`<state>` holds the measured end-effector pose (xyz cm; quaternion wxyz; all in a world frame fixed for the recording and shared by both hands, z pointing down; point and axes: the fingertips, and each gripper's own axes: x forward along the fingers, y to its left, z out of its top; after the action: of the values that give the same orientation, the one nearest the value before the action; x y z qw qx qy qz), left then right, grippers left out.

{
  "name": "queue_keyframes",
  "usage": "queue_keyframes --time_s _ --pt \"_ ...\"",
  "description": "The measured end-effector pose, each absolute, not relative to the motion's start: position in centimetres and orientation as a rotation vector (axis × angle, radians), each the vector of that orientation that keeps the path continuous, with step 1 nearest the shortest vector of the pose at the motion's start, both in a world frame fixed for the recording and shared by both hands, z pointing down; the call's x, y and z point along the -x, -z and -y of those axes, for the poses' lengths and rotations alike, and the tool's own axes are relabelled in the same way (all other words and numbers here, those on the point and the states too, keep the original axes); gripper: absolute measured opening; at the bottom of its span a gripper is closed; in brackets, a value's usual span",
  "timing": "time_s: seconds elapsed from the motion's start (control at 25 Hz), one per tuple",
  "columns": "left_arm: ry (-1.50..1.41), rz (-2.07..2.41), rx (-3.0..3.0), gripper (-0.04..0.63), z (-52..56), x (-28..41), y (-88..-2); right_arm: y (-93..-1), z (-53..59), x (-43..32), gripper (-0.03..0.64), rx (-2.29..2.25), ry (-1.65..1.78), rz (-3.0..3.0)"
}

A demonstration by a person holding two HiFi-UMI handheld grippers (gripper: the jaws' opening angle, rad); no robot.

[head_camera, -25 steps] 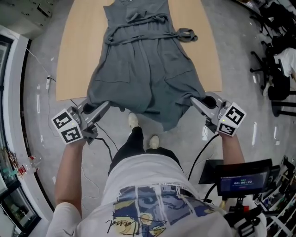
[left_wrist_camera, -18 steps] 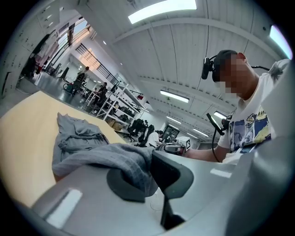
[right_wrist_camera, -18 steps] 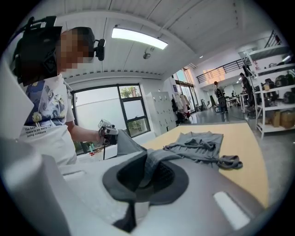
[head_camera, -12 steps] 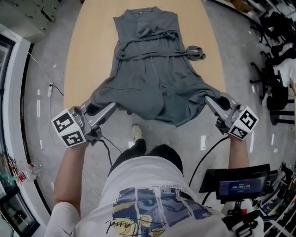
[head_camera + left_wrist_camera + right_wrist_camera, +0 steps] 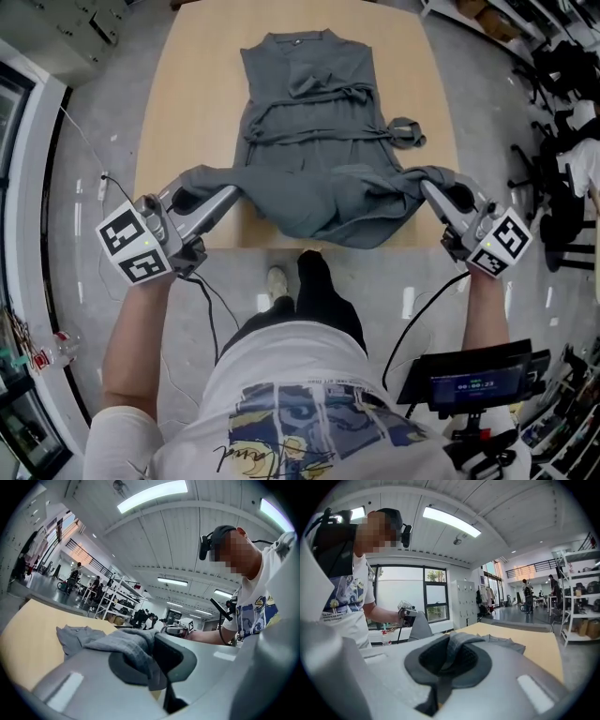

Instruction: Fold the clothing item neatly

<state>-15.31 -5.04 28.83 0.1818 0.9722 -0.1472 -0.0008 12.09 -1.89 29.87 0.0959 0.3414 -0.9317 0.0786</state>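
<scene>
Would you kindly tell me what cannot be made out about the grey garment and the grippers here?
- Head view: the raised hem of the grey garment hides the cloth beneath it.
- Left gripper view: the left gripper itself blocks most of the garment.
- Right gripper view: the right gripper does likewise.
- Head view: print on the screen is too small.

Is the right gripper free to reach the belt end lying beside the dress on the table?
Probably not yet: the right gripper is shut on the dress hem. The belt end lies unobstructed just beyond it.
</scene>
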Motion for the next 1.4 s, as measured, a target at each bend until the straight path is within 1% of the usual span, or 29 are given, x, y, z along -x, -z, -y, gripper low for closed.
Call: queue_keyframes --time_s 0.28,0.6,0.84,1.4 --pt "-0.021 0.515 -2.751 0.023 12.6 13.4 -28.8 -29.9 10.1 -13.8 0.011 -0.928 -0.176 2.772" --pt "-0.058 0.611 -2.756 0.023 15.8 13.3 -28.3 -29.3 13.9 -13.8 0.011 -0.847 -0.103 2.804" --pt "-0.092 0.661 -2.712 0.023 23.0 11.5 -29.3 -30.5 21.5 -15.4 0.011 -0.796 -0.141 2.803" --pt "-0.217 0.748 -2.640 0.023 32.1 10.2 -33.7 -35.5 30.9 -16.9 0.011 -0.779 -0.227 2.776"
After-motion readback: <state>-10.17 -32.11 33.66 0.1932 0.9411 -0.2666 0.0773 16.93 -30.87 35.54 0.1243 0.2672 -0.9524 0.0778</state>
